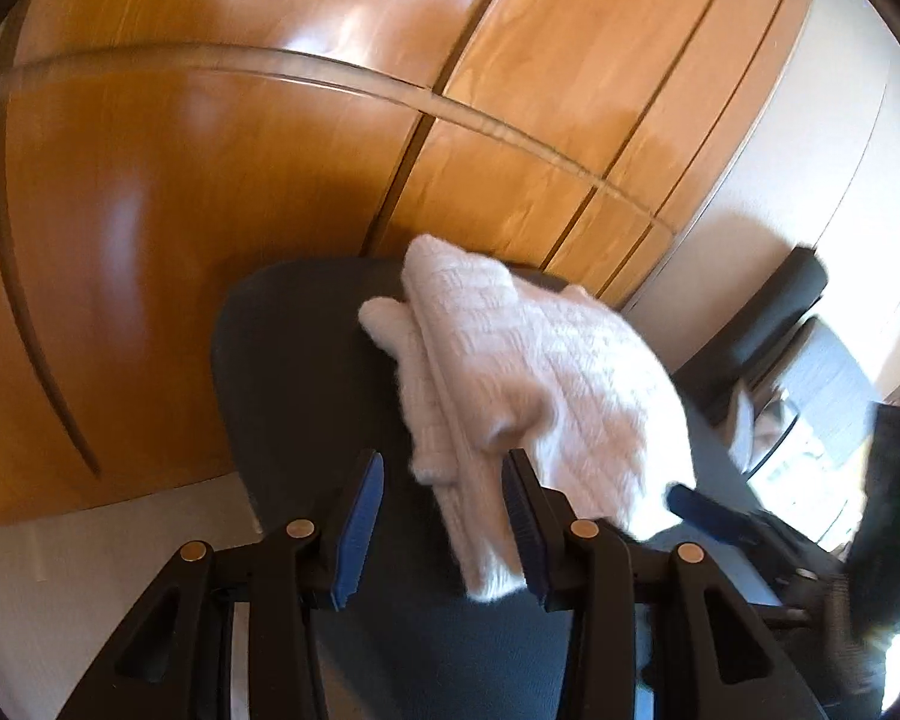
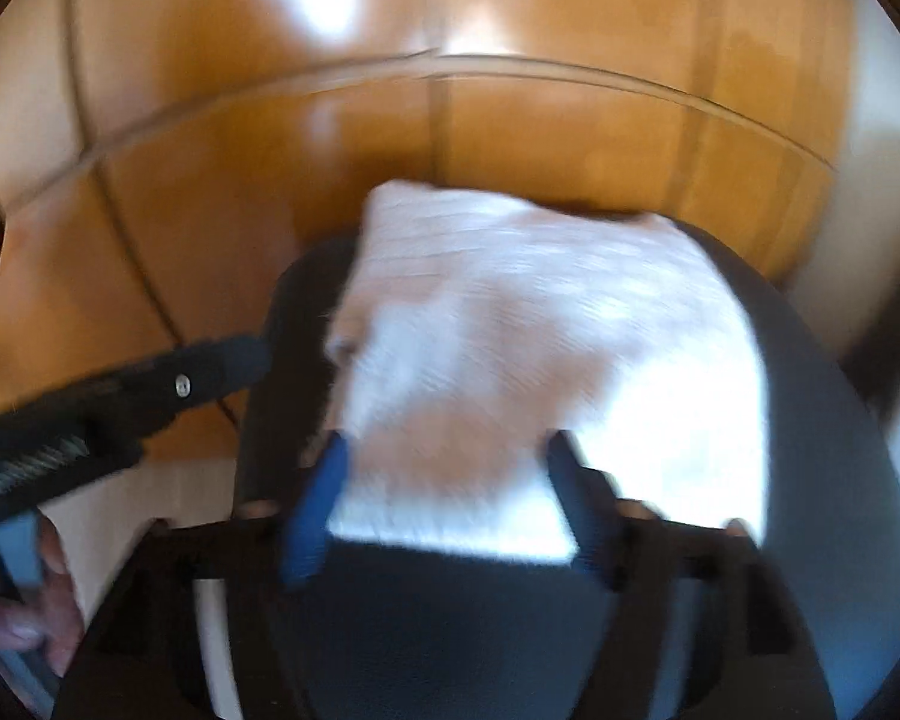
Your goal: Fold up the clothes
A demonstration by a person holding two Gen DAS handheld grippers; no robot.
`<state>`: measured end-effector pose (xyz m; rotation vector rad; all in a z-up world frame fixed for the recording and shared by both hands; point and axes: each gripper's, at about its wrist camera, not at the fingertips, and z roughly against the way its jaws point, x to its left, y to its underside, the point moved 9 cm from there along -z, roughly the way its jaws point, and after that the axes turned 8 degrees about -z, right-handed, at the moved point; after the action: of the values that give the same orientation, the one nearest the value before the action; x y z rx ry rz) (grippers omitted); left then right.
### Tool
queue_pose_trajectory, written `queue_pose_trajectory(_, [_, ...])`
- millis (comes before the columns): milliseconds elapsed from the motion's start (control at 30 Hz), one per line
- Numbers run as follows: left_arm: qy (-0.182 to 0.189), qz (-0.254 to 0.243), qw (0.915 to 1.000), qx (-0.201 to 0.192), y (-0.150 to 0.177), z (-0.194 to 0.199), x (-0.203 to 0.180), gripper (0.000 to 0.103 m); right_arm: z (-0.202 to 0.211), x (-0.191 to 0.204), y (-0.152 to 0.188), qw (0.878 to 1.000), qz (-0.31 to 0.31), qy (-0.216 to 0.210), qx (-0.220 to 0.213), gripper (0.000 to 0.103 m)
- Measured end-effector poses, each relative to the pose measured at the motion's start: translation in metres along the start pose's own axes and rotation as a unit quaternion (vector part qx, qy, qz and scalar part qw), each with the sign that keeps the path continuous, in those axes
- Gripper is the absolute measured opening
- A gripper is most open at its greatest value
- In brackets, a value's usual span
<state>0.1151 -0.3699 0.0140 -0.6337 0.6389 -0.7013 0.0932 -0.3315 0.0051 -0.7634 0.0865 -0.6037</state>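
A white knitted garment (image 1: 528, 372) lies folded on the dark grey seat of a chair (image 1: 294, 360). My left gripper (image 1: 444, 531) hangs over its near left corner; a strip of the cloth runs between the jaws against the right pad, with a gap to the left pad. In the right wrist view the garment (image 2: 510, 348) is blurred. My right gripper (image 2: 447, 504) stands open, its fingers either side of the garment's near edge without pressing on it. One finger (image 2: 228, 360) of the left gripper reaches in from the left.
Glossy wooden cupboard doors (image 1: 210, 180) stand close behind the chair. A black armrest (image 1: 774, 312) sticks up at the right, and pale floor (image 1: 60, 570) shows at the lower left. A person's hand (image 2: 30, 618) grips the left tool's handle.
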Motion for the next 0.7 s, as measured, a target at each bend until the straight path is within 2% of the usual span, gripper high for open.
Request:
queue_pose_trajectory(67, [-0.013,-0.005,0.9999,0.008,0.002,0.005,-0.006,0.041,0.018,-0.017,0.006,0.999,-0.050,0.010,0.007,0.079])
queue_pose_trajectory(200, [-0.039,-0.022,0.9990,0.009,0.001,0.021,-0.021,0.041,0.035,-0.051,0.016,0.991,-0.112,0.062,0.041,0.079])
queue_pose_trajectory(267, [-0.041,-0.022,0.9989,0.000,-0.001,0.032,-0.029,0.041,0.040,-0.055,0.015,0.988,-0.131,0.065,0.041,0.079])
queue_pose_trajectory(300, [-0.038,-0.020,0.9991,-0.003,-0.003,0.038,-0.033,0.041,0.047,-0.056,0.017,0.988,-0.134,0.063,0.038,0.079])
queue_pose_trajectory(367, [-0.034,-0.021,0.9992,-0.006,-0.009,0.045,-0.043,0.041,0.063,-0.057,0.019,0.988,-0.139,0.059,0.032,0.087])
queue_pose_trajectory(433, [-0.032,-0.033,0.9989,-0.015,-0.017,0.056,-0.055,0.041,0.076,-0.056,0.015,0.990,-0.119,0.075,0.015,0.091])
queue_pose_trajectory(567, [-0.051,-0.077,0.9951,-0.034,-0.024,0.079,-0.072,0.042,0.096,-0.045,-0.001,0.991,-0.074,0.107,-0.021,0.092])
queue_pose_trajectory(700, [-0.077,-0.086,0.9927,-0.035,-0.023,0.092,-0.068,0.042,0.104,-0.038,-0.004,0.991,-0.066,0.112,-0.023,0.092])
